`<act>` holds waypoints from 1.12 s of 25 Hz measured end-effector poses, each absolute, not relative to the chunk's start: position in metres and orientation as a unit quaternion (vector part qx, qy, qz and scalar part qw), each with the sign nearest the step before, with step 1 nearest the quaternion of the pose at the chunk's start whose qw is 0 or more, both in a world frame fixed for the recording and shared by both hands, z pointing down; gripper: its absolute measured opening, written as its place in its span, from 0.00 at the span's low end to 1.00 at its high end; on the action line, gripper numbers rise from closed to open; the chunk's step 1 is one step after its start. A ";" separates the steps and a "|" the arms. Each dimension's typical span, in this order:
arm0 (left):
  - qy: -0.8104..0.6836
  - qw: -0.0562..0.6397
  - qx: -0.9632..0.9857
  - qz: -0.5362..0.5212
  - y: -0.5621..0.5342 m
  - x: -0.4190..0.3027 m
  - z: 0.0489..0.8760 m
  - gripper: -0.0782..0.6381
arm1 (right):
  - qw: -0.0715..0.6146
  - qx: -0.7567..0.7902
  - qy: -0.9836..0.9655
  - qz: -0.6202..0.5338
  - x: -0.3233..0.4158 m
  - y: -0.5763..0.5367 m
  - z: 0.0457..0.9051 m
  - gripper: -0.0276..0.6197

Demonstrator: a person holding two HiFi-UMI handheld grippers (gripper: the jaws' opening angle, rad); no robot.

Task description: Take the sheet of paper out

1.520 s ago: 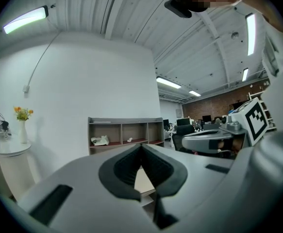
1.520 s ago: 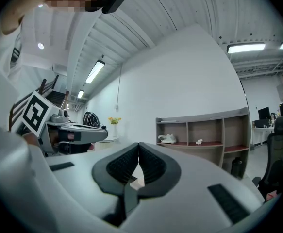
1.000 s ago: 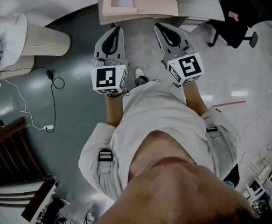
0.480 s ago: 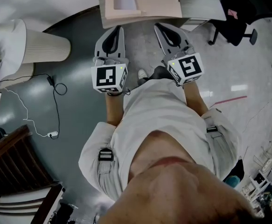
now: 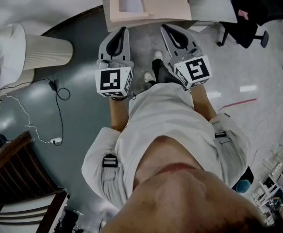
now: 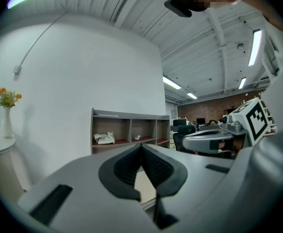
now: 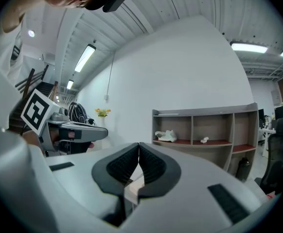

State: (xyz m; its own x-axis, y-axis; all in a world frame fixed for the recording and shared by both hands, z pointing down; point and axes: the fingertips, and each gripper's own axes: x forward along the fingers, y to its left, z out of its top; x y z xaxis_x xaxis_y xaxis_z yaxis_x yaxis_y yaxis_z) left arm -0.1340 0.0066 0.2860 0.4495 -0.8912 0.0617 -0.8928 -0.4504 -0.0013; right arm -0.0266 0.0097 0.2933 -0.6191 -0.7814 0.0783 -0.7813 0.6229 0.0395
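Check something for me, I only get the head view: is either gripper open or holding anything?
Observer: The left gripper is shut, with nothing between its jaws.
Operator: Right one?
Observer: The right gripper is shut too, and empty.
Operator: What's ahead of them?
Observer: A wooden shelf with open compartments. There is a crumpled white thing in the leftmost one.

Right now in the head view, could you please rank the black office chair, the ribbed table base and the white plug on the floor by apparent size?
1. black office chair and ribbed table base: they look about alike, and the chair is partly cut off by the frame, so I leave them unranked.
2. white plug: clearly smallest.
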 end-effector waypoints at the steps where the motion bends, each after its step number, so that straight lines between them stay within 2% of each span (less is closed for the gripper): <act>1: -0.525 0.016 0.850 0.028 0.002 -0.135 0.287 0.12 | 0.045 0.433 -0.900 0.000 -0.027 0.005 0.294 0.08; 28: -0.556 0.016 0.830 0.049 -0.159 -0.117 0.294 0.12 | 0.028 0.388 -0.921 -0.004 -0.018 -0.171 0.293 0.08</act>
